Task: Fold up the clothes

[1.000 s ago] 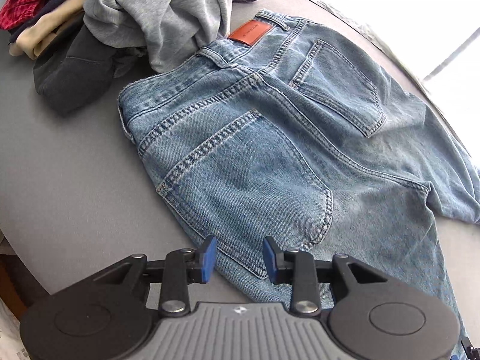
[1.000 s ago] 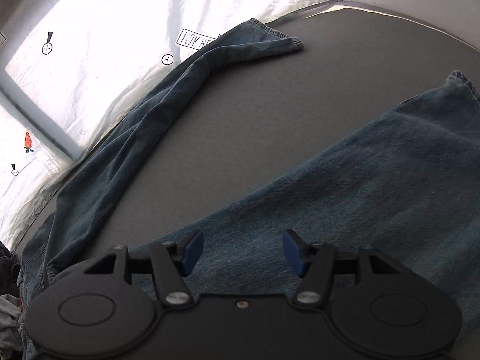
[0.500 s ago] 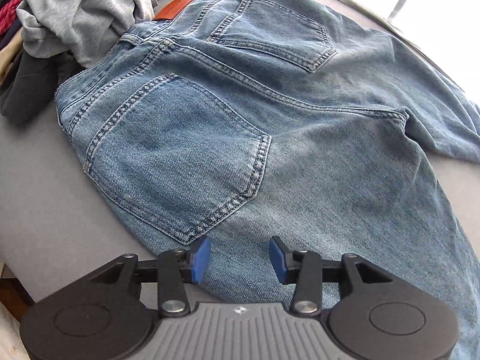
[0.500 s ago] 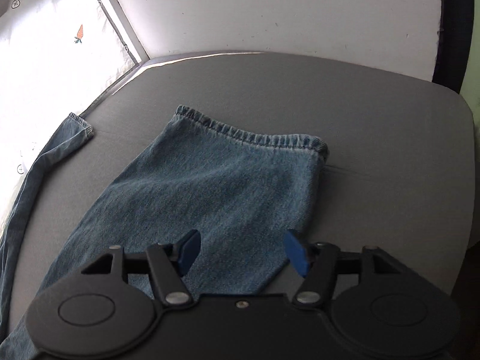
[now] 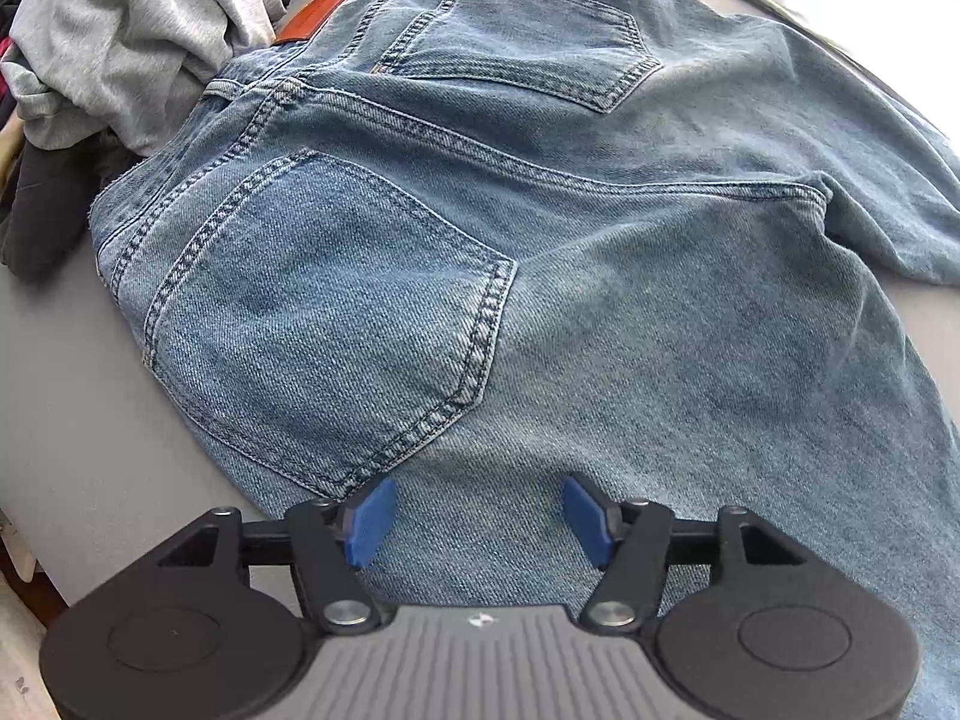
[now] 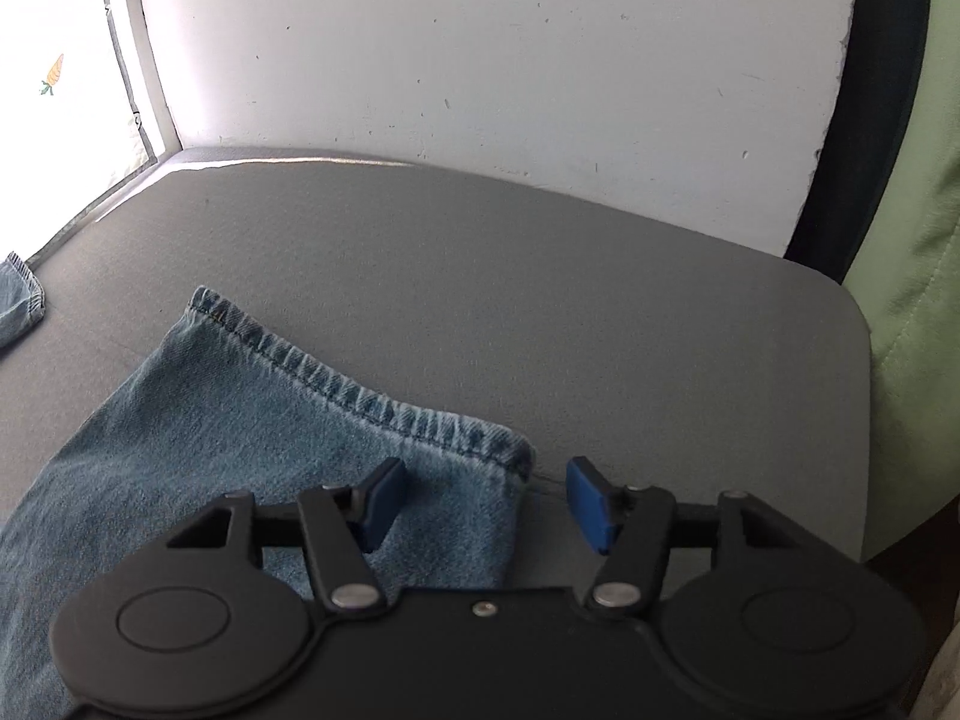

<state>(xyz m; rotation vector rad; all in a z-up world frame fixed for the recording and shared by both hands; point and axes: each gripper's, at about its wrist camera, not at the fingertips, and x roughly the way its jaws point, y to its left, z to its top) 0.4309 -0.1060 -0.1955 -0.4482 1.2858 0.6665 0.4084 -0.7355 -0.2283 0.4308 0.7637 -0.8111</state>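
Jeans (image 5: 540, 228) lie back-up on your grey table (image 6: 540, 276); your left gripper (image 5: 477, 516) is opening above the seat, your right gripper (image 6: 486, 501) closing, unpinched, astride the hem corner (image 6: 510, 450).

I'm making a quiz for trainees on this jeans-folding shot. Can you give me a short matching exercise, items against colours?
Items:
1. waistband patch
2. jeans
3. crumpled sweatshirt
4. tabletop

Colours:
A. dark grey
B. light grey
C. reddish brown
D. faded blue

Pairs: 1-C, 2-D, 3-B, 4-A
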